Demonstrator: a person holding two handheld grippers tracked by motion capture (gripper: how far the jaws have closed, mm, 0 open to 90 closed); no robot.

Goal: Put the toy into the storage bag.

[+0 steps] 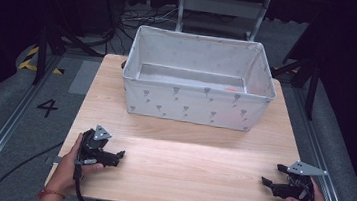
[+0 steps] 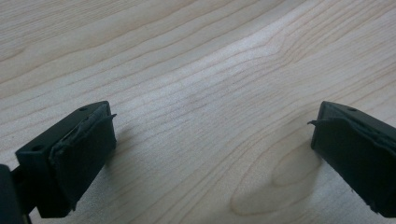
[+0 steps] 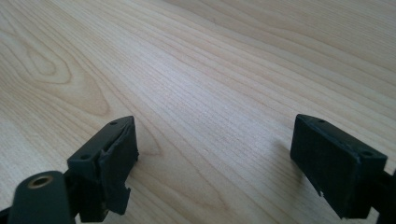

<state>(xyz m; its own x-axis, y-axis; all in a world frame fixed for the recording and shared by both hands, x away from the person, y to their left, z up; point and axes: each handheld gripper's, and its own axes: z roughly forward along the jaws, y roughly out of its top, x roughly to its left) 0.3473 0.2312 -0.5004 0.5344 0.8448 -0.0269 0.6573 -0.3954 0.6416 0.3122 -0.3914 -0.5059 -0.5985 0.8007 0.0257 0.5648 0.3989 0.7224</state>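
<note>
Light wood-grain table [image 1: 186, 146] w/ pale patterned fabric bin [image 1: 194, 99] at 12 o'clock. Left gripper [image 1: 119, 155] at 8, right gripper [image 1: 264, 181] at 4; both jaws wide apart, holding nothing.

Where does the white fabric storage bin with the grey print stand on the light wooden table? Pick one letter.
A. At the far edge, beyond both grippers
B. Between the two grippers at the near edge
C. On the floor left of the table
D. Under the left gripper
A: the white fabric bin sits at the far end of the wooden table, well beyond the left gripper and the right gripper near the front edge.
</note>
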